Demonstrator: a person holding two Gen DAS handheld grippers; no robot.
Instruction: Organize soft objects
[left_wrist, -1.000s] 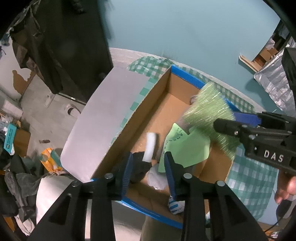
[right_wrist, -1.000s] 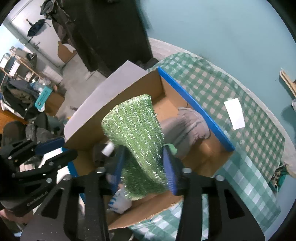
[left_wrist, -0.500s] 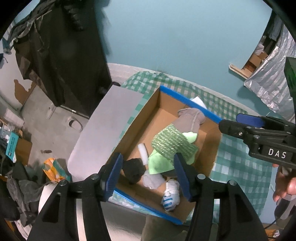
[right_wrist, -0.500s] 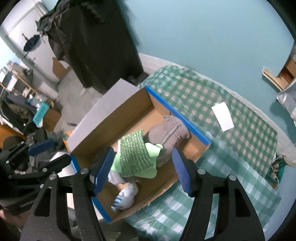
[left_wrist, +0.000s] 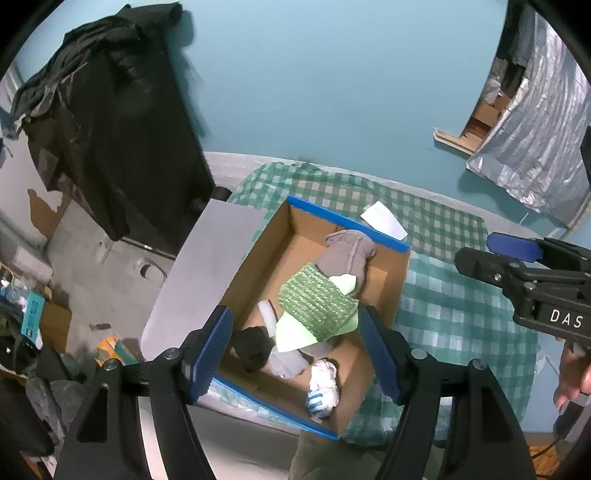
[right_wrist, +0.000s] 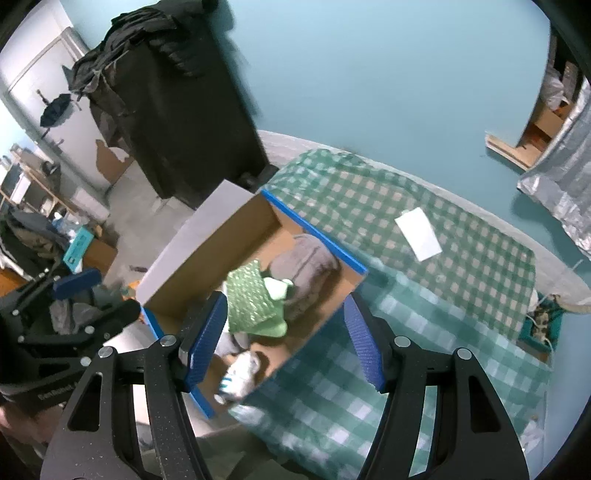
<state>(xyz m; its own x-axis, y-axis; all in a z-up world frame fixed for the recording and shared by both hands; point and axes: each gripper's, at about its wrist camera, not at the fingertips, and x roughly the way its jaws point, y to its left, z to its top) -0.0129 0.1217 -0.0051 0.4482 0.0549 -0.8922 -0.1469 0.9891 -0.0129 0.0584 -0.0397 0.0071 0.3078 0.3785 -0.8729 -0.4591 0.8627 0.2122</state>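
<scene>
A cardboard box (left_wrist: 391, 280) with blue-taped edges sits on the table and holds soft things. A sparkly green knitted cloth (left_wrist: 314, 306) lies on a pale green sheet (left_wrist: 291, 332), beside a grey cloth (left_wrist: 347, 254). A black bundle (left_wrist: 251, 343) and a white-and-blue sock (left_wrist: 323, 387) lie at the near end. My left gripper (left_wrist: 294, 312) hangs above the box with its jaws opening and nothing held. My right gripper (right_wrist: 285, 297) is open and empty, high over the green cloth (right_wrist: 249, 299) and the box (right_wrist: 207, 251).
A green checked tablecloth (left_wrist: 443, 314) covers the table, with a white paper (right_wrist: 417, 232) on it beyond the box. The box's grey flap (left_wrist: 207, 266) hangs out to the left. A black cabinet draped with dark clothes (left_wrist: 110, 129) stands at the back left.
The right gripper let go of the green knitted cloth, which now lies in the box. Both grippers opened wider and rose away from the box.
</scene>
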